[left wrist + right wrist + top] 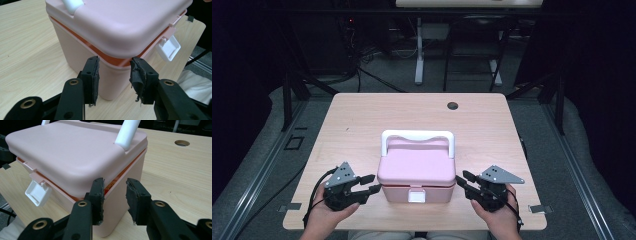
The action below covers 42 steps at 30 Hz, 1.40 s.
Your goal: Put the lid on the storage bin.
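The left tongs [373,183] sit low over the desk [362,115] at the near left corner of a pink box [416,172], jaws parted with a clear gap between them. In the left gripper view the two black pads [93,75] stand just under the lid's edge at that corner, one on each side of it, and I cannot tell whether either pad quite touches the plastic; nothing is pinched between them. The right tongs [462,179] mirror this at the box's near right corner, jaws likewise apart. In the right gripper view their pads [98,195] straddle the corner just below the lid rim, very close to the wall, with open space between them.

Each gripper is held in a hand coming in from the near edge, the left hand [324,217] and the right hand [497,217] resting close to the desk's front.

The box stands upright near the front middle of the desk, between the two grippers. Its pink lid [416,165] lies down on the body, with a thin orange line showing along the seam. A white handle [417,136] arches up over the far part of the lid. A white latch [416,195] hangs on the front face, flipped outward from the lid's edge.

Farther back, a round hole [453,106] is set in the desk near its far edge.
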Motion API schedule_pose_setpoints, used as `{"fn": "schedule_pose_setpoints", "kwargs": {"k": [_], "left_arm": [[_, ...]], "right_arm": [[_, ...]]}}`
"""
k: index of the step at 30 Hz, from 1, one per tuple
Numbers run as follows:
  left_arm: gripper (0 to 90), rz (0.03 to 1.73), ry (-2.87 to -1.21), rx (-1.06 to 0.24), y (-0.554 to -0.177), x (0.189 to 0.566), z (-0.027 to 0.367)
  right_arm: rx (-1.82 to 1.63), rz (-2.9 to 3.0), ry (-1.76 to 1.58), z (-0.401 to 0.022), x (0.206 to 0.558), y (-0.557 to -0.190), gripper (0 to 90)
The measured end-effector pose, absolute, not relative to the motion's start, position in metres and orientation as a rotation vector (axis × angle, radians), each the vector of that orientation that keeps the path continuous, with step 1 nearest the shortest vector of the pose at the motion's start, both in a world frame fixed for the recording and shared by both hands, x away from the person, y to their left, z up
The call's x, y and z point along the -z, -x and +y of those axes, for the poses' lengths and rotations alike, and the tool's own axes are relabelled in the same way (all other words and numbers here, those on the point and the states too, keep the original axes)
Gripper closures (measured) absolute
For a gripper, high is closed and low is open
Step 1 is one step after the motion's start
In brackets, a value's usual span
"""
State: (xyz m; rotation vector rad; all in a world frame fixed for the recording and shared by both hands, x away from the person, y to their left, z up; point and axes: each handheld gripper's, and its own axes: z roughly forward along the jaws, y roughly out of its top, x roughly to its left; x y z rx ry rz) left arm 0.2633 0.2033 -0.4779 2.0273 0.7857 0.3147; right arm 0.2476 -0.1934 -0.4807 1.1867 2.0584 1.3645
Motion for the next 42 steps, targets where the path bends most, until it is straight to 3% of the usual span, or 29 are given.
{"fn": "schedule_pose_setpoints", "kwargs": {"k": [7,13,42], "left_arm": [[57.6,0.8,-2.05,-0.317,-0.264,0.48,0.206],[51.9,0.798,-2.02,-0.316,-0.264,0.477,0.215],[54.9,0.793,-2.012,-0.3,-0.268,0.48,0.206]], "right_arm": [[-1.367,2.059,-1.186,-0.194,0.481,-0.248,65.8],[-1.374,2.05,-1.182,-0.194,0.48,-0.247,65.4],[-1.411,2.114,-1.12,-0.18,0.477,-0.238,65.0]]}}
